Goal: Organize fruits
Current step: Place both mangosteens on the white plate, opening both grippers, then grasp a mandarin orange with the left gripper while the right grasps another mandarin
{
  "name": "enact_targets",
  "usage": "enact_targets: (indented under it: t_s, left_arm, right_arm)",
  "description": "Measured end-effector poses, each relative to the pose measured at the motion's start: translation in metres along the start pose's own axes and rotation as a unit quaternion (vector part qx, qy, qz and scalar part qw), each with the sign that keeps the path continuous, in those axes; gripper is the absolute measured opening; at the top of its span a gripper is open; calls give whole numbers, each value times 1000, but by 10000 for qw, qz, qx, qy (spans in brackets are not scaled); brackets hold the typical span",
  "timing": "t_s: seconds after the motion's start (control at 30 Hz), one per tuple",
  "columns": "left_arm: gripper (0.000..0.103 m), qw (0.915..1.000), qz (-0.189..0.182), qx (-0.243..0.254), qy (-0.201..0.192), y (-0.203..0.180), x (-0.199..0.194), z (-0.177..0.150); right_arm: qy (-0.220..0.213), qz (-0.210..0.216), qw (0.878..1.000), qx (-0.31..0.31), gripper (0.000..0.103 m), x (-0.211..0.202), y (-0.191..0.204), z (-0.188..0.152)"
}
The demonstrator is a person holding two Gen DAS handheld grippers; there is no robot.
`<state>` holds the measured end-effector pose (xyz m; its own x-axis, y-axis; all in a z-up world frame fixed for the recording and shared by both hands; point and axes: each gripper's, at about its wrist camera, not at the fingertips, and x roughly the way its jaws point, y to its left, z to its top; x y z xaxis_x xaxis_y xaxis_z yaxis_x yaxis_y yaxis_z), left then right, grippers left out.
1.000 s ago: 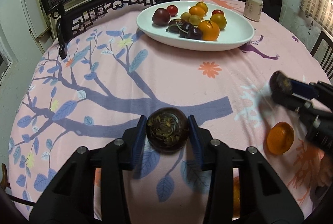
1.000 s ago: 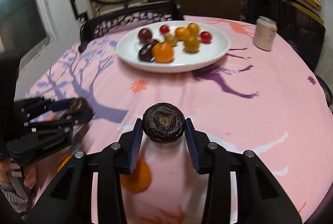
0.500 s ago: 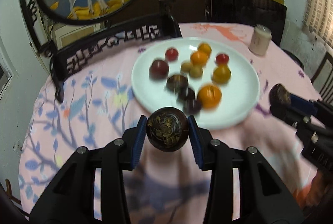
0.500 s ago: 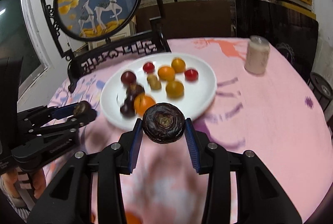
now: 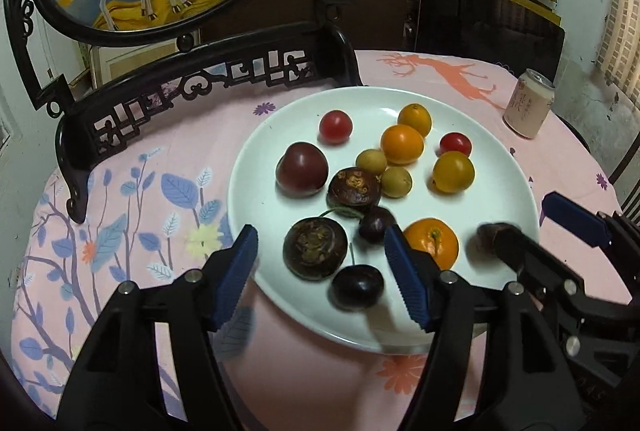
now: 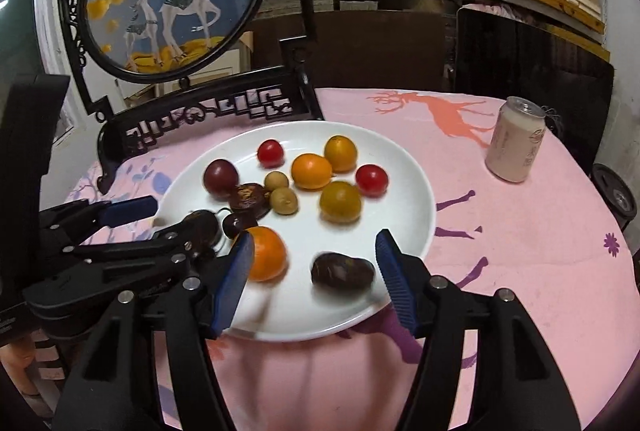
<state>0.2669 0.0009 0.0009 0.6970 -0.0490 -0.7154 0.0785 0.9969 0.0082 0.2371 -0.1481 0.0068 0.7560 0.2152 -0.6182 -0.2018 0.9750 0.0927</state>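
A white plate (image 5: 508, 171) holds several fruits: tomatoes, oranges, plums, dark round fruits. My left gripper (image 5: 320, 273) is open over the plate's near left edge, with a dark brown round fruit (image 5: 315, 247) lying free on the plate between its fingers. My right gripper (image 6: 314, 279) is open over the plate's (image 6: 416, 167) near right edge, with another dark fruit (image 6: 342, 269) lying free between its fingers. An orange (image 6: 266, 258) lies beside it. The right gripper also shows at the right of the left wrist view (image 5: 532, 221).
A pink patterned cloth (image 6: 520, 251) covers the round table. A drink can (image 6: 516, 143) stands at the far right. A black carved stand (image 5: 192, 83) with a round deer picture stands behind the plate.
Both grippers moved forward over the plate and opened. Each dark fruit they held now lies on the plate.
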Motion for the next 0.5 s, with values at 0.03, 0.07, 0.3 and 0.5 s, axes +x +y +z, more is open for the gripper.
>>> enact_targets:
  t_s: [0.03, 0.07, 0.3, 0.5]
  left_arm:
    - [69, 10000, 33, -5, -18, 1, -1, 0]
    - [72, 10000, 64, -26, -26, 2, -3, -1]
    - [80, 9997, 130, -196, 12, 19, -33, -30]
    - [81, 9996, 24, -274, 104, 30, -74, -84]
  right_arm:
    - [-1, -27, 10000, -31, 63, -2, 1, -1]
    - [-9, -69, 10000, -67, 63, -5, 2, -2]
    - [-29, -34, 9998, -191, 63, -41, 6, -22]
    - [288, 520, 9981, -159, 63, -75, 12, -65]
